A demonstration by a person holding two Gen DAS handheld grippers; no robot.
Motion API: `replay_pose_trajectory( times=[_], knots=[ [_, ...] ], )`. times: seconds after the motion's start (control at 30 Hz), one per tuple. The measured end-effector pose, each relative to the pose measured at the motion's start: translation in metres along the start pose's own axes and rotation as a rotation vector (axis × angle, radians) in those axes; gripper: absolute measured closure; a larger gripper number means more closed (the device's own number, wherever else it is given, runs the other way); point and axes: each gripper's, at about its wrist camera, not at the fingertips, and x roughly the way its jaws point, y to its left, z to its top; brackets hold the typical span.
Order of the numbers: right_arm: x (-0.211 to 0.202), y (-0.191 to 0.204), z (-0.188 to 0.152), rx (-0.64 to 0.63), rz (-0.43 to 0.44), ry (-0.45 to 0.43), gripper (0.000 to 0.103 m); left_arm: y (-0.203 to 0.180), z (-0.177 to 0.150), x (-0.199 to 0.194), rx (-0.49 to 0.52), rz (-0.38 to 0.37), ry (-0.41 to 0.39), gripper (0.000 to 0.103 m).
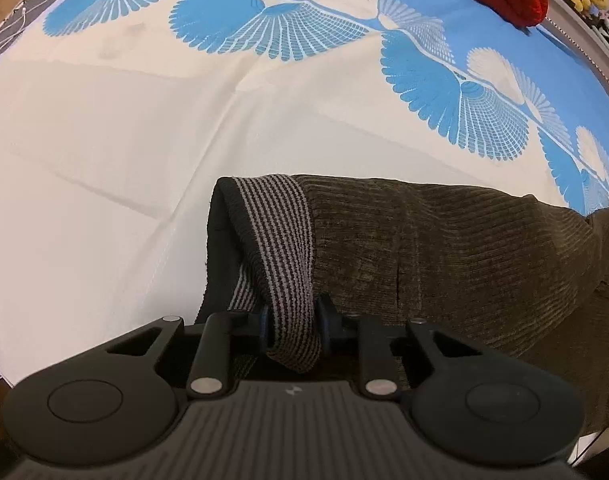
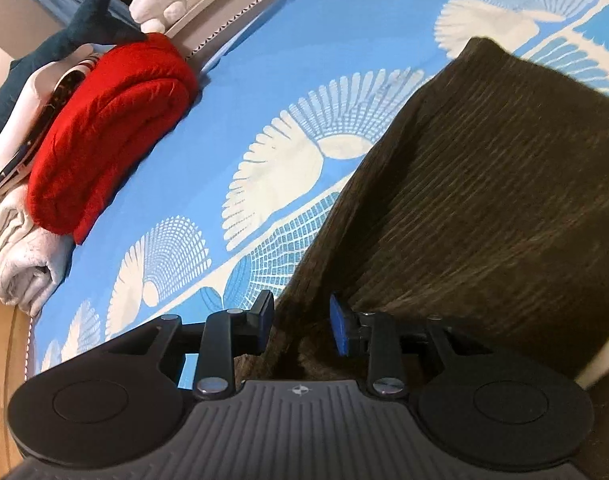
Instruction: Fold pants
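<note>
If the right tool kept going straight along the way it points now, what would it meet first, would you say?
Most likely the brown pants: a fold of them already lies between the right tool's fingers, and the ribbed fabric fills the path ahead. Depth is hard to judge.

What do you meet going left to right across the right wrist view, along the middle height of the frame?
White folded cloth → red blanket → blue patterned bedspread → brown corduroy pants.
</note>
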Motion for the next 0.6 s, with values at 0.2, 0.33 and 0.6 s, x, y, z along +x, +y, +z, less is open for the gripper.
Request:
replay_pose_trajectory(
  times=[0.2, 0.33, 0.6],
  knots=[
    [0.009, 0.013, -0.001, -0.041, -0.032, -0.016, 0.097, 0.001, 0.001, -0.003, 0.018, -0.014, -0.011, 0.078],
    [-0.020, 0.022, 0.003, -0.059, -0.032, -0.086, 0.098, 0.004, -0.001, -0.009, 0.009, -0.032, -0.026, 0.080],
    [-0.164, 0.022, -0.019, -0.151, -0.041, -0.181, 0.098, 0.002, -0.012, -0.047, -0.010, -0.023, -0.157, 0.083]
  ],
)
